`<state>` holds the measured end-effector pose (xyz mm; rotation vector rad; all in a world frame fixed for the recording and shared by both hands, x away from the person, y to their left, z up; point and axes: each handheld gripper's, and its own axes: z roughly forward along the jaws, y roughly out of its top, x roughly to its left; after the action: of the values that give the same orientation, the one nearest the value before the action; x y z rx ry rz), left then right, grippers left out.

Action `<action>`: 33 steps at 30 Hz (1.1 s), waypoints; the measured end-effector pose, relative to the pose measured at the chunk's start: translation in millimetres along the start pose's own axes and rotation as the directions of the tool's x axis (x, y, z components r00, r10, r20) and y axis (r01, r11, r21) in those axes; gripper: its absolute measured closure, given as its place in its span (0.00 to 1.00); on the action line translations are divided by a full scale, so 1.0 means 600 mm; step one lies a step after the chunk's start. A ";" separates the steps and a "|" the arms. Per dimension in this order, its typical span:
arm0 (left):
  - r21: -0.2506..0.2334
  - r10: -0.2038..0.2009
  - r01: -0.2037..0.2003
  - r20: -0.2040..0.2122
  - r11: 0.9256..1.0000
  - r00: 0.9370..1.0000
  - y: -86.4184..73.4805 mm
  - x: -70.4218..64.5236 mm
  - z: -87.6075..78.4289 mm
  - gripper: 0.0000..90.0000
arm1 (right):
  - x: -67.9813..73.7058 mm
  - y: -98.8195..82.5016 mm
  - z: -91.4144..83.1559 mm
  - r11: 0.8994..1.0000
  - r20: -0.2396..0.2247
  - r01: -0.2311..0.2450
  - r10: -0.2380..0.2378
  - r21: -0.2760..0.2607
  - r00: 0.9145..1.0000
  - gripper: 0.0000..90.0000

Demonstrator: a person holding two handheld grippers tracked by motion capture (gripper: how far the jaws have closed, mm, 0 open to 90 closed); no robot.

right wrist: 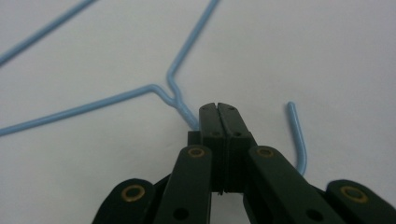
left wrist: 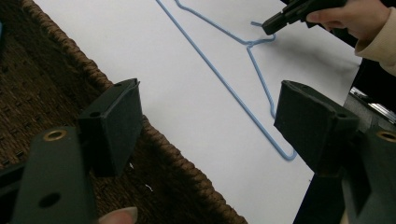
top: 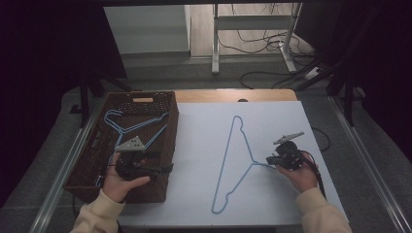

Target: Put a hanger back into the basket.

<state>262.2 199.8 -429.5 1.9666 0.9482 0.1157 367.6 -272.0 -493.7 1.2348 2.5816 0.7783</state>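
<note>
A blue wire hanger [top: 247, 144] lies flat on the white table top, its hook pointing right. My right gripper [top: 268, 160] is shut on the hanger's neck just past the twist. In the right gripper view the closed tips [right wrist: 218, 112] cover the wire, the hanger [right wrist: 93, 103] spreads ahead and its hook curls out at the right. My left gripper [top: 167, 170] hangs open over the right rim of the brown wicker basket [top: 172, 141] with nothing between its jaws. The left gripper view looks past that gripper [left wrist: 208, 100] at the hanger [left wrist: 219, 73] and the right gripper [left wrist: 270, 25].
Several more blue hangers [top: 141, 124] lie in the basket at the table's left. A wooden table edge [top: 233, 95] runs along the back. Beyond it stand a metal frame [top: 214, 43] and floor cables [top: 262, 46]. Dark curtains flank both sides.
</note>
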 end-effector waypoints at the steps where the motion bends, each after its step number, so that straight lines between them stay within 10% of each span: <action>1: 0.000 0.000 0.000 0.000 1.000 1.000 0.000 0.000 0.000 0.26 | -0.001 0.000 0.003 1.000 0.001 -0.002 0.002 0.006 1.000 0.99; 33: 0.000 0.003 -0.003 0.003 1.000 1.000 0.000 -0.001 0.000 0.26 | 0.083 -0.020 -0.002 0.990 -0.093 0.116 -0.109 0.078 0.990 0.97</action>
<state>261.7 199.2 -429.2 1.9676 0.9427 0.1143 327.3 -240.6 -495.4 1.0872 2.7534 0.7263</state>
